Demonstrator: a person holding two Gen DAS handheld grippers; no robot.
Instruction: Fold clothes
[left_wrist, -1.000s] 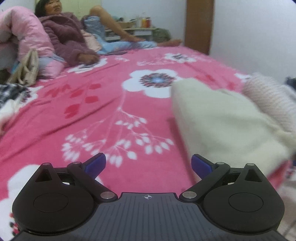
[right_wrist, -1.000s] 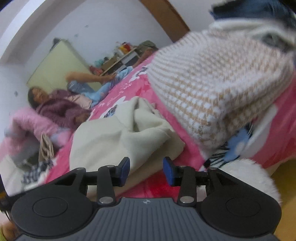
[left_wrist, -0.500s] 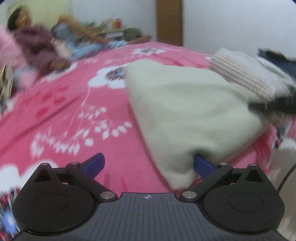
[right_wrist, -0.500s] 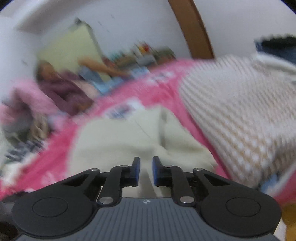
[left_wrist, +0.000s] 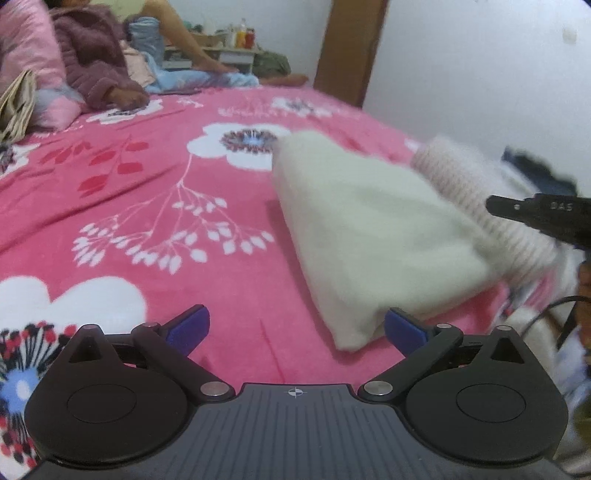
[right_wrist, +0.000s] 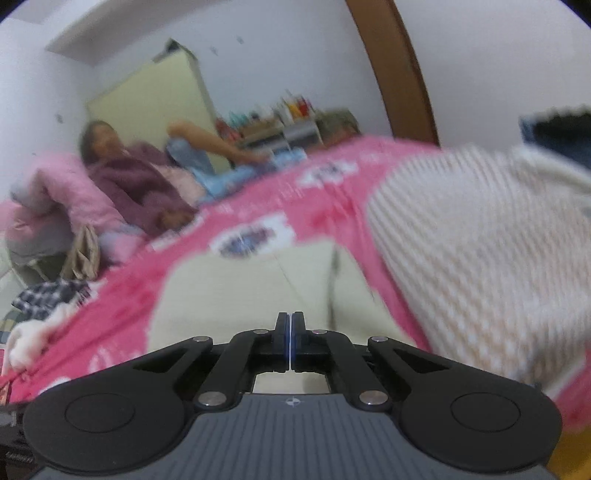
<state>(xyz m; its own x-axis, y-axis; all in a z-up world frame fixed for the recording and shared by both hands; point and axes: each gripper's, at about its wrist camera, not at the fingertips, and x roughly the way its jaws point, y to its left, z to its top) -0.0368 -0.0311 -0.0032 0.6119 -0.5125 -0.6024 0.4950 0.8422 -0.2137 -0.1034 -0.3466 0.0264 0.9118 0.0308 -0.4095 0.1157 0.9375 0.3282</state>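
A folded cream garment (left_wrist: 369, 229) lies on the pink flowered bed cover (left_wrist: 166, 206), with its near corner by my left gripper's right finger. My left gripper (left_wrist: 295, 328) is open and empty, low over the cover. In the right wrist view the cream garment (right_wrist: 243, 295) lies just ahead of my right gripper (right_wrist: 290, 325), whose jaws are pressed together with nothing visible between them. The right gripper's body (left_wrist: 546, 218) shows at the right edge of the left wrist view.
A knitted beige-and-white garment (right_wrist: 480, 251) is piled right of the cream one, with dark cloth (left_wrist: 535, 170) behind. A person in a purple robe (left_wrist: 92, 62) reclines at the bed's far side beside pink pillows (left_wrist: 26, 48). A wooden door frame (left_wrist: 351, 48) stands behind.
My right gripper has closed from partly open to fully shut and tilted level. My left gripper swung right toward the cream garment, then back; it stays open.
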